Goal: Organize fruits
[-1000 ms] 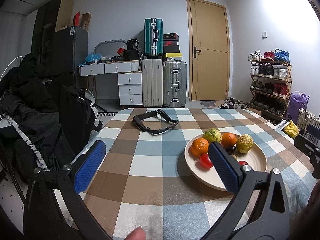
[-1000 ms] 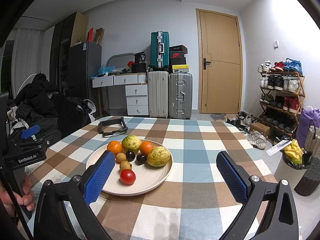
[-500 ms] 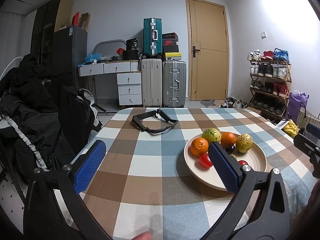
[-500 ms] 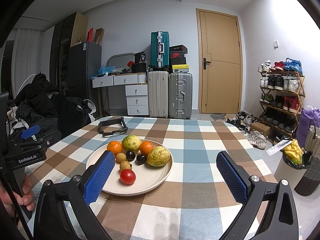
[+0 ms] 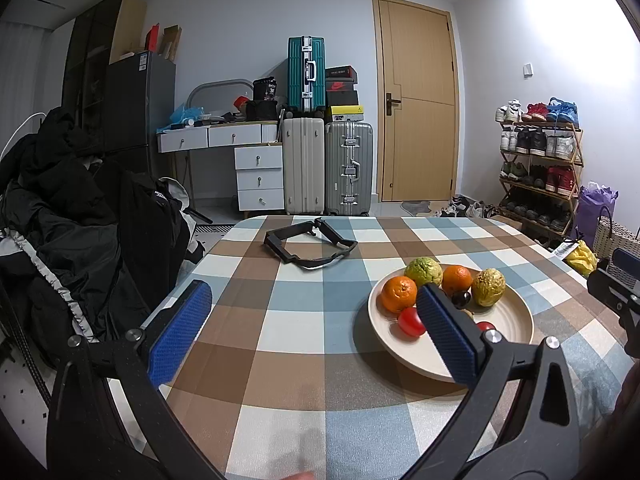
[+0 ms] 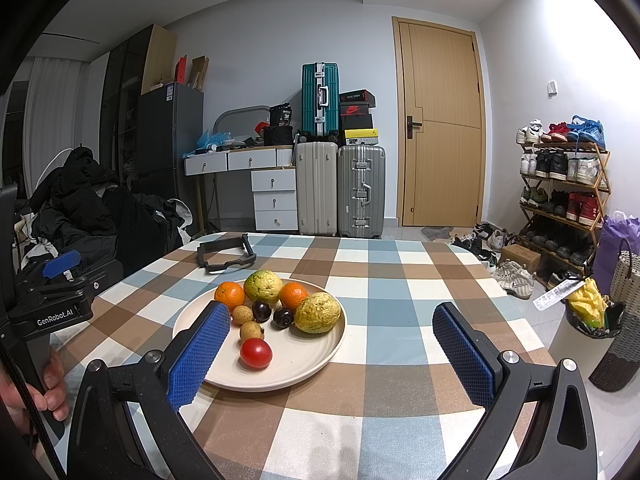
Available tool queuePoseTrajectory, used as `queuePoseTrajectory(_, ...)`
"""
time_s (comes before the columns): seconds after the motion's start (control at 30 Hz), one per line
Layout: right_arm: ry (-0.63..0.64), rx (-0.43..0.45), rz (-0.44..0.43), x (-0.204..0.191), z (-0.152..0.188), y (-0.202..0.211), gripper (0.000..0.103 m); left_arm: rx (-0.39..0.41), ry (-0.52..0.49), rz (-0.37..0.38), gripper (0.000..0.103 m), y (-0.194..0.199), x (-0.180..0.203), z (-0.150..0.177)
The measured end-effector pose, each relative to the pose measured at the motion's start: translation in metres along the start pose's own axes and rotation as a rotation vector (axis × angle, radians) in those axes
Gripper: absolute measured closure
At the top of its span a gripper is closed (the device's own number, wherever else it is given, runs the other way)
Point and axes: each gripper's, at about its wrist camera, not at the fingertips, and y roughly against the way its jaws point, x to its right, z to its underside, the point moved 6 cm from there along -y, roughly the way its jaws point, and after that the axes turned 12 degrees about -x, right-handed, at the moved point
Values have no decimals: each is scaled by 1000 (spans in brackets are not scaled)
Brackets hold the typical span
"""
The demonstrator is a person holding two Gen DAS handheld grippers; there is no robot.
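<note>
A cream plate (image 6: 304, 356) on the checked table holds two oranges (image 6: 229, 294), a green fruit (image 6: 263, 287), a yellow-green fruit (image 6: 317, 313), two dark plums (image 6: 262, 311), two small tan fruits (image 6: 252, 331) and a red tomato (image 6: 256, 353). The plate also shows in the left wrist view (image 5: 500, 344). My left gripper (image 5: 312, 332) is open and empty, to the plate's left. My right gripper (image 6: 332, 354) is open and empty, over the plate's near right edge.
A black strap frame (image 5: 310, 246) lies at the table's far left. Dark coats (image 5: 60, 216) pile on a chair to the left. Suitcases (image 6: 340, 188), a shoe rack (image 6: 564, 192) and a bin (image 6: 600, 328) stand beyond the table.
</note>
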Motion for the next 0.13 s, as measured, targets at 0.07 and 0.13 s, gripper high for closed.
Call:
queuePoseTrajectory(0.07,0,0,0,0,0,1,0,0,-1,1,1,0,0,0)
queuePoseTrajectory(0.13,0,0,0,-1,0,0,0,-1,-1,1,1,-1,-1,1)
